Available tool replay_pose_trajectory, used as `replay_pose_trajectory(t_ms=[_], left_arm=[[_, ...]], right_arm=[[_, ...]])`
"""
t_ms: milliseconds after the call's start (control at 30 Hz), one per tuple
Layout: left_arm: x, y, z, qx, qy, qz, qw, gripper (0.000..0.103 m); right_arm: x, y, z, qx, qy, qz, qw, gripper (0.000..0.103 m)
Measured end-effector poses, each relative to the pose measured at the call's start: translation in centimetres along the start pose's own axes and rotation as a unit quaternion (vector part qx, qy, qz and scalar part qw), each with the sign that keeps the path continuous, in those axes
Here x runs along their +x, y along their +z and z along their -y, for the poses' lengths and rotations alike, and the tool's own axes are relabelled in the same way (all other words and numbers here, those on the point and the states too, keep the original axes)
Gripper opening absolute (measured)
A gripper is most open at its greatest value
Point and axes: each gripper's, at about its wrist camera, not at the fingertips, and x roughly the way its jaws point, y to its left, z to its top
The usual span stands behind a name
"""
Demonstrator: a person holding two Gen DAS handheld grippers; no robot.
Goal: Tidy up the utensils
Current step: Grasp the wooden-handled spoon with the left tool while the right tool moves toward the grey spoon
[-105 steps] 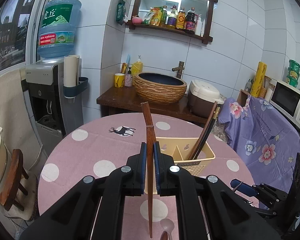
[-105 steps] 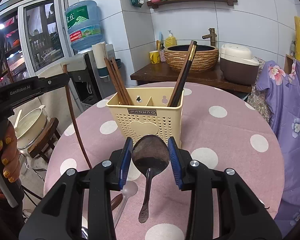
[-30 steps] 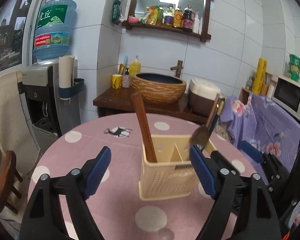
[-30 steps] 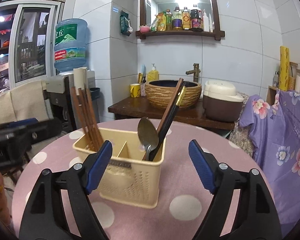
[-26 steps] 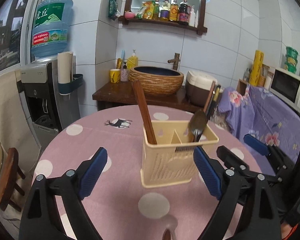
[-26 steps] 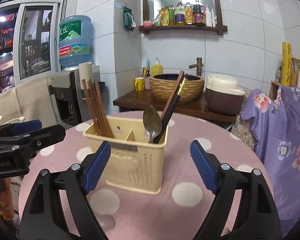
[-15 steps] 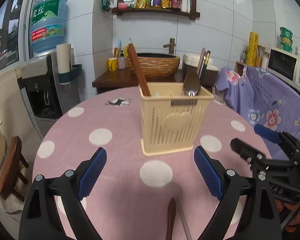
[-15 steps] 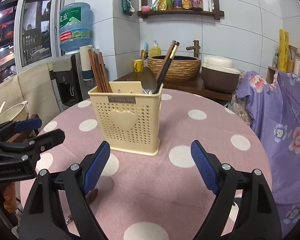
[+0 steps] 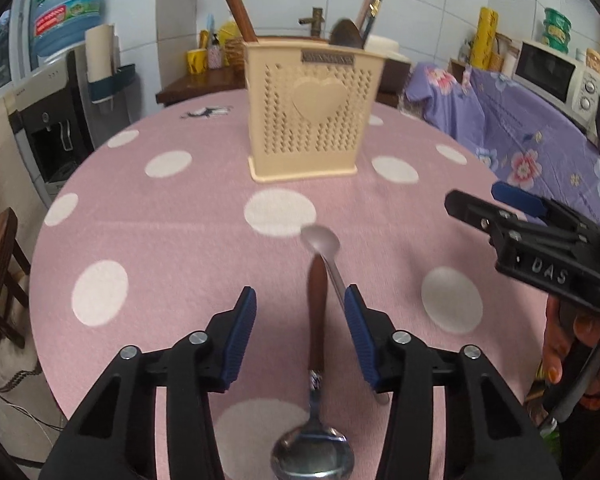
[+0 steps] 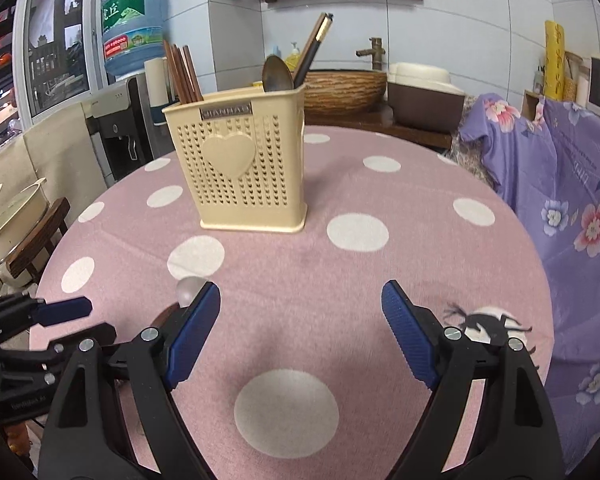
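A cream utensil holder (image 9: 310, 108) stands mid-table, also in the right wrist view (image 10: 242, 164), holding brown chopsticks (image 10: 182, 74), a dark spoon (image 10: 277, 75) and black chopsticks (image 10: 312, 50). My left gripper (image 9: 300, 326) is open low over the table, its fingers either side of a wooden-handled metal spoon (image 9: 316, 364) and a clear plastic spoon (image 9: 324, 246) lying crossed. My right gripper (image 10: 300, 328) is open and empty above the pink cloth; the clear spoon's bowl (image 10: 188, 290) peeks past its left finger.
The round table has a pink polka-dot cloth (image 10: 340, 264). The right gripper shows at the right of the left wrist view (image 9: 540, 236). A purple floral cover (image 10: 572, 184) lies to the right, a water dispenser (image 9: 56, 80) and a stool (image 10: 40, 236) to the left.
Both grippers have pulled back from the holder and dropped toward the table. The left gripper now straddles the two spoons lying on the cloth and has narrowed somewhat.
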Motion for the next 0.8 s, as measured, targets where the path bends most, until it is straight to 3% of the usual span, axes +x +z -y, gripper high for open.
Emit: replay_pose_trajectory(t_ms=[367, 800], left_arm=[[3.1, -1.5, 1.2, 0.027, 0.001, -0.059, 0.9979, 0.025], [5.7, 1.2, 0.4, 0.018, 0.011, -0.060, 0.9980, 0.017]], right_arm=[[0.0, -0.5, 0.3, 0.010, 0.002, -0.009, 1.000, 0.082], [0.5, -0.4, 0.2, 0.017, 0.008, -0.024, 1.000, 0.082]])
